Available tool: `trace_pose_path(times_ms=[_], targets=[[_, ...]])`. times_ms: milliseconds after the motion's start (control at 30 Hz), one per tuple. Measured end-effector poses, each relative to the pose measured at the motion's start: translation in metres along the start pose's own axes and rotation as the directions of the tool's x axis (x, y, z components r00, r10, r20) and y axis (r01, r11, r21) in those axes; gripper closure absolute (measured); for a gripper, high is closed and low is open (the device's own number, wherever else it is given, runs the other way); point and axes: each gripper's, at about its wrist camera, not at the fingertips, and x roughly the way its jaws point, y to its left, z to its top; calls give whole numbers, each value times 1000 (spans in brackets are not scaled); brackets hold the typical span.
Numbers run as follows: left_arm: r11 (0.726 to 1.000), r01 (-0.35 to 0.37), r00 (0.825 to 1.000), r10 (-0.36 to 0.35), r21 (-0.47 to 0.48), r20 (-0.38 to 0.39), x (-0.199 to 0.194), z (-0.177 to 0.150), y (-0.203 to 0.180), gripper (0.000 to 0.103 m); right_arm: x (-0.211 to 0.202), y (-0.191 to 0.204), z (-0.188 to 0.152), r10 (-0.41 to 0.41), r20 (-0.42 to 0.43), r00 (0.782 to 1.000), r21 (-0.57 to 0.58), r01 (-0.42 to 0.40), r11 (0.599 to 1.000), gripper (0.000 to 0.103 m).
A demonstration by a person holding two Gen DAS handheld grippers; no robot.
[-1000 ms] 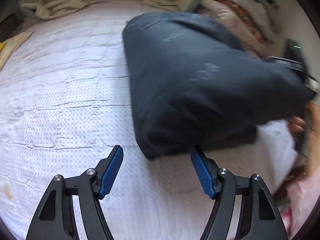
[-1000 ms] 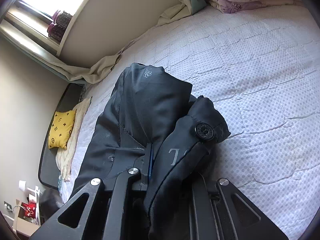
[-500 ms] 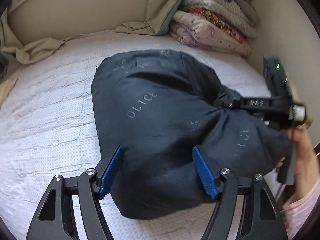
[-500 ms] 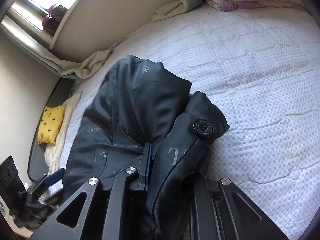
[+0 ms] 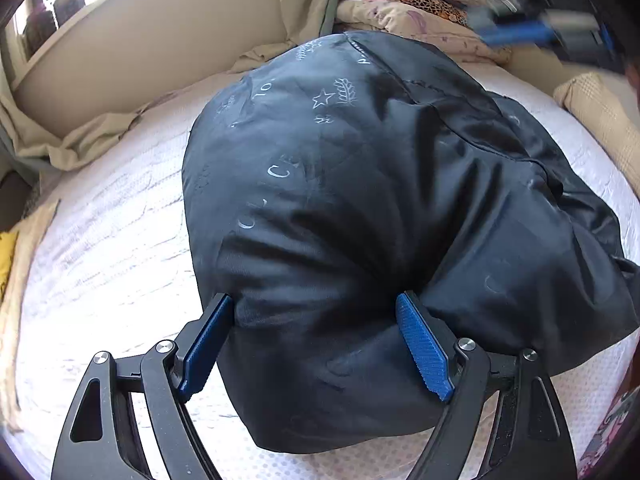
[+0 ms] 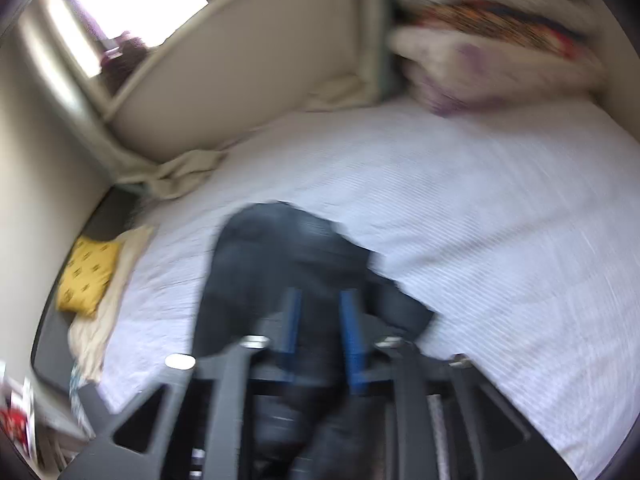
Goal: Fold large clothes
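Bed (image 5: 100, 240) bearing a bundled dark jacket (image 5: 360, 200), folding seemingly near done.
Left gripper (image 5: 316, 340) gapes wide, straddling the bundle's near end; right gripper (image 6: 320, 344), blurred, looks partly parted, fabric between its fingers, hold uncertain.

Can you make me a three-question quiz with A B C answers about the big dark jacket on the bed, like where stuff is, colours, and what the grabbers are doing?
1. Where does the yellow pillow lie?
A. at the left edge of the bed
B. on the jacket
C. on the blanket pile

2. What colour are the left gripper pads?
A. red
B. blue
C. green

3. How does the left gripper stand?
A. shut tight on a sleeve
B. pointing away from the jacket
C. open, one finger on each side of a bulge of the jacket

Answers:
1 A: the right wrist view shows it at the left of the white bed cover.
2 B: both ribbed pads are blue.
3 C: the pads stand wide apart with dark cloth between them.
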Motion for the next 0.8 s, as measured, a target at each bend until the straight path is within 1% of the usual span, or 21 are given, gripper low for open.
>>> trace_pose_path(times_ms=[33, 67, 100, 167, 200, 233, 300, 400, 500, 667, 800], targets=[[1000, -2, 1000, 2, 5, 0, 0, 0, 0, 17, 5, 13, 1, 8, -7, 1000, -33, -8, 999, 95], [1000, -2, 1000, 2, 9, -1, 1, 0, 0, 17, 14, 22, 0, 5, -23, 1000, -61, -6, 998, 95], [1000, 0, 1000, 0, 10, -2, 0, 0, 1, 17, 27, 31, -1, -17, -46, 999, -81, 13, 997, 95], [1000, 8, 1000, -8, 16, -2, 0, 0, 3, 17, 60, 36, -4, -117, -92, 989, -107, 107, 989, 96], [1000, 12, 1000, -12, 18, 0, 0, -2, 3, 17, 74, 32, -6, -139, -115, 984, -105, 127, 986, 96], [1000, 19, 1000, -19, 17, 1, 0, -2, 4, 17, 85, 28, -6, -149, -138, 979, -95, 136, 986, 99], [999, 34, 999, -34, 9, 4, 0, -3, 6, 17, 104, 16, -6, -151, -177, 973, -67, 141, 988, 103], [999, 47, 999, -47, 0, 8, 3, -1, 9, 17, 128, 5, -6, -155, -231, 961, -46, 148, 988, 103], [999, 47, 999, -47, -7, 7, 7, 1, 9, 17, 154, -2, -15, -180, -270, 946, -55, 172, 984, 103], [999, 51, 999, -50, -14, 11, 10, 3, 11, 16, 180, 0, -22, -239, -272, 932, -117, 214, 970, 103], [998, 60, 998, -60, -31, 6, 11, 5, 14, 12, 181, -5, -22, -237, -255, 937, -105, 217, 970, 103]])
